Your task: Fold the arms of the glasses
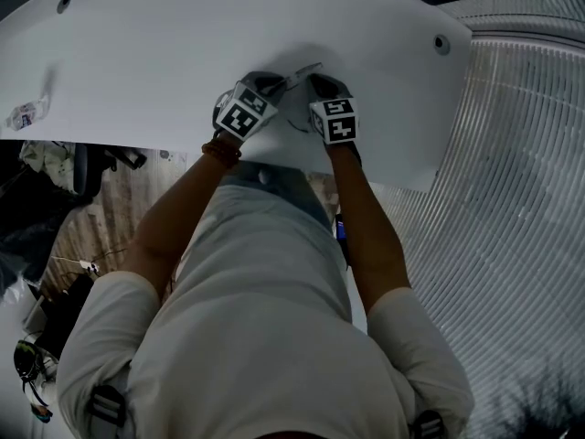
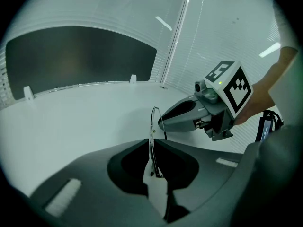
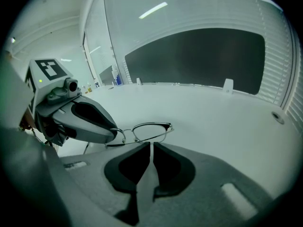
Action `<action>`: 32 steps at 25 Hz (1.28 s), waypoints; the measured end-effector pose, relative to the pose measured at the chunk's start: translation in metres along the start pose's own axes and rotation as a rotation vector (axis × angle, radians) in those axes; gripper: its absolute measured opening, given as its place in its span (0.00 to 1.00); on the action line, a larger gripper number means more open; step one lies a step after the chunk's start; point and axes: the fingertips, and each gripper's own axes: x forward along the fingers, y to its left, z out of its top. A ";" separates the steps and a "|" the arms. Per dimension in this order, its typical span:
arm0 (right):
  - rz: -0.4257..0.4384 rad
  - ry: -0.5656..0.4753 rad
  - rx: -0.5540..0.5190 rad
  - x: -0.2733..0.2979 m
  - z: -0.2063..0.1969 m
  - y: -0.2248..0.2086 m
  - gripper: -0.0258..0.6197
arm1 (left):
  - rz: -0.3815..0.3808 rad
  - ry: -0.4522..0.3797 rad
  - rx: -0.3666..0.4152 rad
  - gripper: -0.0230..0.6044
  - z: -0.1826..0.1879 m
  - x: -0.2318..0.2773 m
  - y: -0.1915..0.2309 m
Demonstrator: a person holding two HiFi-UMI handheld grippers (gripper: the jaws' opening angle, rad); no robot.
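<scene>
Thin metal-rimmed glasses (image 3: 151, 124) are held just above the white table (image 1: 137, 53), between my two grippers. My left gripper (image 2: 152, 143) is shut on the glasses (image 2: 152, 148), whose wire frame runs edge-on between its jaws. In the right gripper view that left gripper (image 3: 115, 135) covers one lens end, and the other lens shows free. My right gripper (image 3: 151, 145) sits just below the free lens with its jaws shut to a thin slit, and I see nothing between them. In the left gripper view its tip (image 2: 161, 123) is beside the rim. From the head view, the left gripper (image 1: 274, 82) and right gripper (image 1: 315, 82) point inward, close together.
A dark panel (image 3: 199, 56) stands along the table's far edge, with slatted blinds behind it. The table's near edge lies under my wrists. A small object (image 1: 26, 112) lies at the far left. There is a round hole (image 1: 441, 42) near the right corner and ribbed flooring (image 1: 521, 199) to the right.
</scene>
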 end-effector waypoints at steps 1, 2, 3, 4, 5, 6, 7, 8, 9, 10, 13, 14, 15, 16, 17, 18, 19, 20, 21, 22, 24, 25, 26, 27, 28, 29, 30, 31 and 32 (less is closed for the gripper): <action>0.001 0.000 0.000 0.000 0.000 0.000 0.07 | 0.001 0.000 0.000 0.10 0.000 0.000 0.000; 0.002 -0.001 0.000 0.001 0.000 0.000 0.07 | 0.004 0.000 0.001 0.09 0.000 0.000 0.001; 0.003 -0.002 0.000 0.000 0.000 0.000 0.07 | 0.008 0.000 0.002 0.09 0.000 0.001 0.001; 0.002 -0.002 0.000 0.000 0.000 0.000 0.07 | 0.011 0.000 0.002 0.09 0.000 0.000 0.002; 0.001 -0.001 0.000 -0.001 0.000 -0.001 0.08 | 0.013 0.000 0.003 0.08 0.000 0.000 0.003; 0.000 0.000 -0.001 -0.002 0.000 -0.001 0.08 | 0.015 0.001 0.004 0.08 0.000 0.000 0.004; -0.001 0.000 -0.002 -0.003 0.000 -0.002 0.08 | 0.015 0.001 0.005 0.08 0.000 0.000 0.004; -0.002 0.001 -0.004 -0.004 0.000 -0.002 0.08 | 0.016 0.002 0.005 0.08 -0.001 0.000 0.005; -0.004 0.002 -0.009 -0.007 0.000 -0.003 0.08 | 0.016 0.002 0.005 0.08 -0.001 0.001 0.005; -0.005 0.003 -0.014 -0.009 0.000 -0.003 0.08 | 0.017 0.002 0.005 0.08 -0.001 0.000 0.006; -0.011 -0.003 -0.018 -0.017 0.001 -0.004 0.09 | 0.020 0.004 0.008 0.08 -0.001 -0.001 0.006; -0.011 -0.008 -0.017 -0.021 0.001 -0.003 0.09 | 0.020 0.005 0.008 0.08 -0.001 -0.001 0.006; -0.010 -0.014 -0.017 -0.026 0.002 -0.002 0.09 | 0.020 0.005 0.008 0.08 -0.001 0.000 0.006; -0.007 -0.019 -0.021 -0.032 0.003 0.000 0.09 | 0.020 0.006 0.008 0.08 -0.002 0.000 0.006; -0.002 -0.024 -0.028 -0.037 0.003 0.004 0.10 | 0.021 0.006 0.008 0.08 -0.002 0.000 0.005; 0.005 -0.028 -0.038 -0.043 0.004 0.008 0.10 | 0.021 0.006 0.009 0.08 -0.002 0.000 0.005; 0.014 -0.031 -0.049 -0.048 0.003 0.014 0.11 | 0.021 0.006 0.009 0.08 -0.002 0.001 0.006; 0.024 -0.034 -0.062 -0.053 0.003 0.020 0.11 | 0.022 0.006 0.008 0.08 -0.003 0.001 0.006; 0.036 -0.035 -0.076 -0.058 0.001 0.027 0.11 | 0.022 0.006 0.007 0.08 -0.003 0.001 0.006; 0.049 -0.034 -0.092 -0.062 -0.001 0.035 0.11 | 0.022 0.006 0.007 0.08 -0.003 0.001 0.007; 0.082 -0.024 -0.123 -0.069 -0.009 0.053 0.13 | 0.022 0.007 0.006 0.08 -0.002 0.001 0.007; 0.099 -0.017 -0.138 -0.071 -0.014 0.062 0.13 | 0.022 0.008 0.006 0.08 -0.002 0.001 0.006; 0.115 -0.011 -0.154 -0.073 -0.020 0.070 0.14 | 0.022 0.008 0.007 0.08 -0.002 0.001 0.006; 0.129 -0.005 -0.172 -0.074 -0.025 0.078 0.15 | 0.023 0.009 0.008 0.08 -0.002 0.001 0.006; 0.143 0.001 -0.191 -0.074 -0.029 0.086 0.16 | 0.024 0.010 0.009 0.08 -0.002 0.002 0.006; 0.154 0.006 -0.208 -0.074 -0.032 0.093 0.17 | 0.025 0.011 0.010 0.08 -0.002 0.002 0.007; 0.162 0.011 -0.225 -0.074 -0.035 0.099 0.17 | 0.025 0.011 0.011 0.08 -0.002 0.002 0.007; 0.167 0.016 -0.240 -0.073 -0.038 0.103 0.17 | 0.025 0.012 0.011 0.08 -0.002 0.002 0.007; 0.169 0.023 -0.252 -0.072 -0.040 0.106 0.18 | 0.026 0.012 0.011 0.08 -0.003 0.002 0.007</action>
